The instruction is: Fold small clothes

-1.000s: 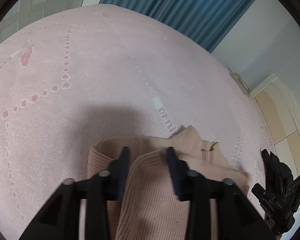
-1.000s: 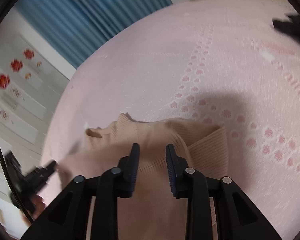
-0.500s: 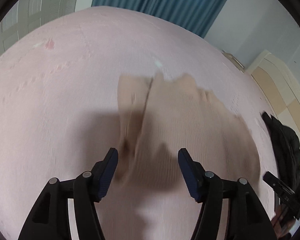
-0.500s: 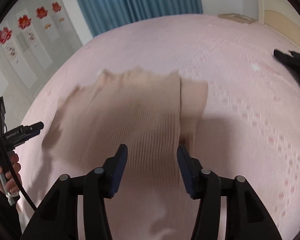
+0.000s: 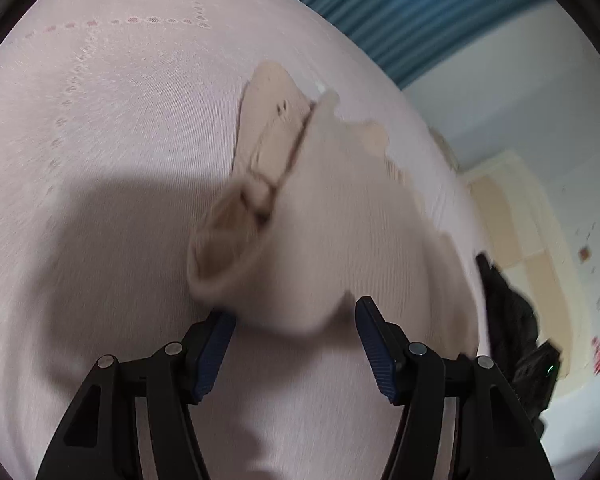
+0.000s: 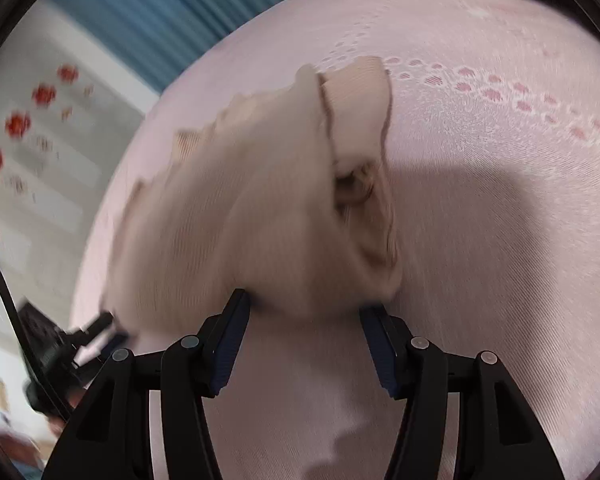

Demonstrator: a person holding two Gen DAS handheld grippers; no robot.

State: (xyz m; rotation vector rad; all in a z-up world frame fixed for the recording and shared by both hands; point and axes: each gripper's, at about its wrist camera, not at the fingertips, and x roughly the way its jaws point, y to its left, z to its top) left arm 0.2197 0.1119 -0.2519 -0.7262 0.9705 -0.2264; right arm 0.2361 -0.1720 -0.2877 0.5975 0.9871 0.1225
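Left wrist view: my left gripper [image 5: 296, 334] and right gripper [image 6: 304, 320] have just opened, releasing the beige knit top [image 5: 340, 216]; this fold looks laid.

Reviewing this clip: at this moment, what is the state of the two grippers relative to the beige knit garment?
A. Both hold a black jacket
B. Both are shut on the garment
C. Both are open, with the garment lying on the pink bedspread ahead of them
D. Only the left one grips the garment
C: the left gripper and right gripper stand open, and the beige knit garment lies on the pink bedspread, pinched by neither.
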